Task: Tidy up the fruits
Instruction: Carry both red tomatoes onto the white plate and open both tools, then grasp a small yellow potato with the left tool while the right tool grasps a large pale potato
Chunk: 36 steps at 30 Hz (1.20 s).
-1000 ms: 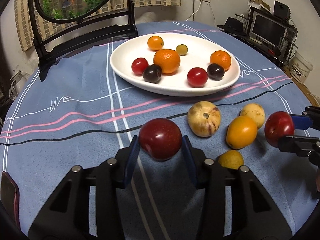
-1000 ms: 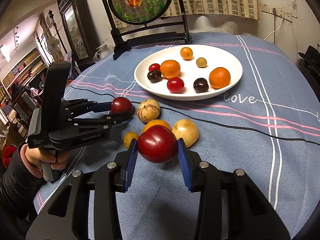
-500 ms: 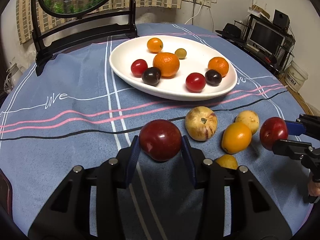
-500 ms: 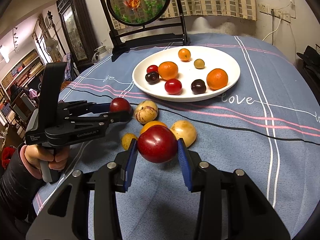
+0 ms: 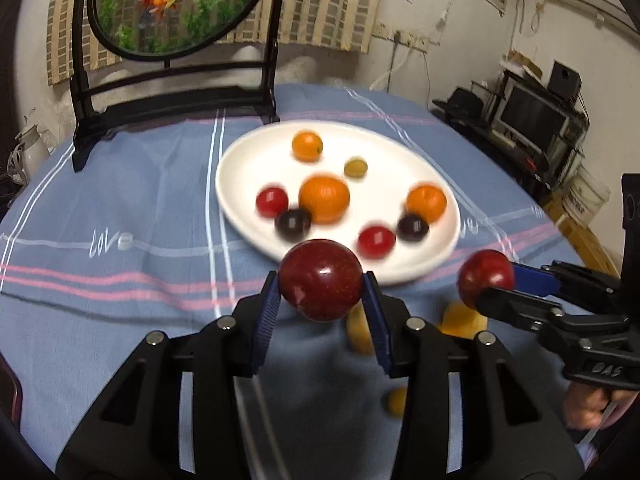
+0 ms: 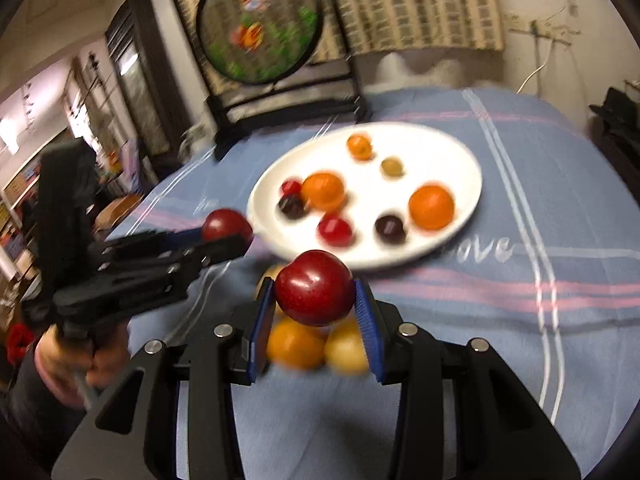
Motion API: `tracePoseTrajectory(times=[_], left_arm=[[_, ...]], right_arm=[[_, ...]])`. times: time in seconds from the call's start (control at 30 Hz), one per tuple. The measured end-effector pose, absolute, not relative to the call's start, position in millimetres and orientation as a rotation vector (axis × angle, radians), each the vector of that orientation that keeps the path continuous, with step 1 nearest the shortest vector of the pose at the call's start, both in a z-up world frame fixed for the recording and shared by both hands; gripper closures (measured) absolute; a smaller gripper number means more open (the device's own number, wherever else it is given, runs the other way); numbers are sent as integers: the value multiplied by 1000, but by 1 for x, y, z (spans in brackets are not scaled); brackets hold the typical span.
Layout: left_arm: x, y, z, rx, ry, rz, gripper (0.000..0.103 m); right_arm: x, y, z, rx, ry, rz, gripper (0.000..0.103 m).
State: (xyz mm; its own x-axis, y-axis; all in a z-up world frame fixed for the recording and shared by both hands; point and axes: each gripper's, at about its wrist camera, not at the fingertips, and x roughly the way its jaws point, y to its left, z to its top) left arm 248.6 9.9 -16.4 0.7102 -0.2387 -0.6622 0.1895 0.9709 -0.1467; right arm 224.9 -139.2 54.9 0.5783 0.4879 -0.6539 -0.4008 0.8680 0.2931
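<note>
Both claws were loaded. Left claw [image 5: 321, 304] had its blue pads clamped on either side of a dark red plum [image 5: 320, 280], jaws only as wide as the fruit, and the plum hung clear of the blue tablecloth [image 5: 120, 312], just short of the near rim of the white plate [image 5: 240, 176]. Right claw [image 6: 315, 312] was the same story: pads pressed on a second red plum [image 6: 314, 288], carried just in front of the plate's near rim. Seen from my left claw, that right one came in from the side beside the plate, a hand [image 5: 588, 404] on its grip. On the plate sat three oranges, two red cherry tomatoes, two dark ones and a small green fruit, all blurred. Short of the plate, under my claws, an orange fruit [image 6: 294, 344] and a pale yellow one [image 6: 346, 350] lay touching on the cloth. Behind the plate stood the round goldfish screen [image 5: 176, 4] in its black stand.
</note>
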Motion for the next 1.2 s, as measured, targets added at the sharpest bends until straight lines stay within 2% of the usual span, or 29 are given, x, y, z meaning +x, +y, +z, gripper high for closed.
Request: tracePoseTrajectory(times=[0.33,0.37,0.4,0.43,0.47,0.57,0.7,0.83,0.97,1.2], left_arm=[[310,7,-7,-114,714,-190,60],[313,7,-8,-114,724,-183,54],[313,7,-8,-119,723,-182,45],[309,9,-5,-122,700,-174,24],[303,11,0,-119,670,-151,13],[278,11,19,-89,608,-131,6],[247,12,24,-63,595,-142,5],[219,10,4,2,621,-153,4],[210,2,-19,51,693,-136,4],[199,-3,-17,105,647,-122,4]], right_arm=[[299,-137,54,189,746,440,62],[304,-138,52,197,755,429,62],[306,-138,50,195,767,421,60],[308,-139,49,192,781,416,51],[307,-141,49,198,783,416,49],[295,-147,60,192,751,434,45],[267,-150,74,117,743,492,45],[232,-159,65,27,735,490,45],[225,-170,47,98,834,477,45],[213,-156,46,30,856,503,48]])
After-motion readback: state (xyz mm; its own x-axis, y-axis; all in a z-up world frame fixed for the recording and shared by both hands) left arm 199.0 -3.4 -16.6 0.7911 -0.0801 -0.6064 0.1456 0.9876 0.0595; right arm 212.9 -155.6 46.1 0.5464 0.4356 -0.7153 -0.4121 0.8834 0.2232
